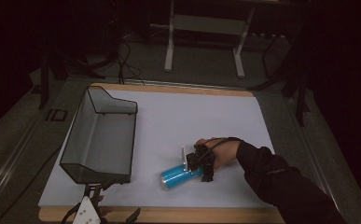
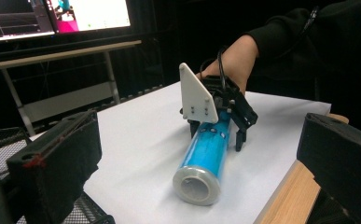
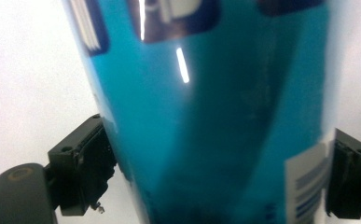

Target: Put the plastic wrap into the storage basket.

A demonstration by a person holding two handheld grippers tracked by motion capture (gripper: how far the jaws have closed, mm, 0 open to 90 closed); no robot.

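A blue can (image 1: 176, 176) lies on its side on the white table cover, its silver end (image 2: 197, 185) facing the table's front edge. My right gripper (image 1: 198, 171) comes down over the can's far half, with a hand in a dark sleeve behind it. In the right gripper view the two black pads (image 3: 82, 168) sit against both sides of the can (image 3: 206, 93), so it is shut on it. My left gripper (image 1: 95, 189) rests at the front edge by the basket. Its jaws stand wide open with nothing between them, looking toward the can (image 2: 205, 154) and the right gripper (image 2: 215, 135).
A black wire-mesh basket (image 1: 82, 126) stands on the left of the white cover (image 1: 206, 116), and its mesh (image 2: 1, 140) shows beside my left jaw. The table's wooden edge (image 1: 169, 215) runs along the front. A white desk frame (image 1: 204, 28) stands on the floor beyond the table.
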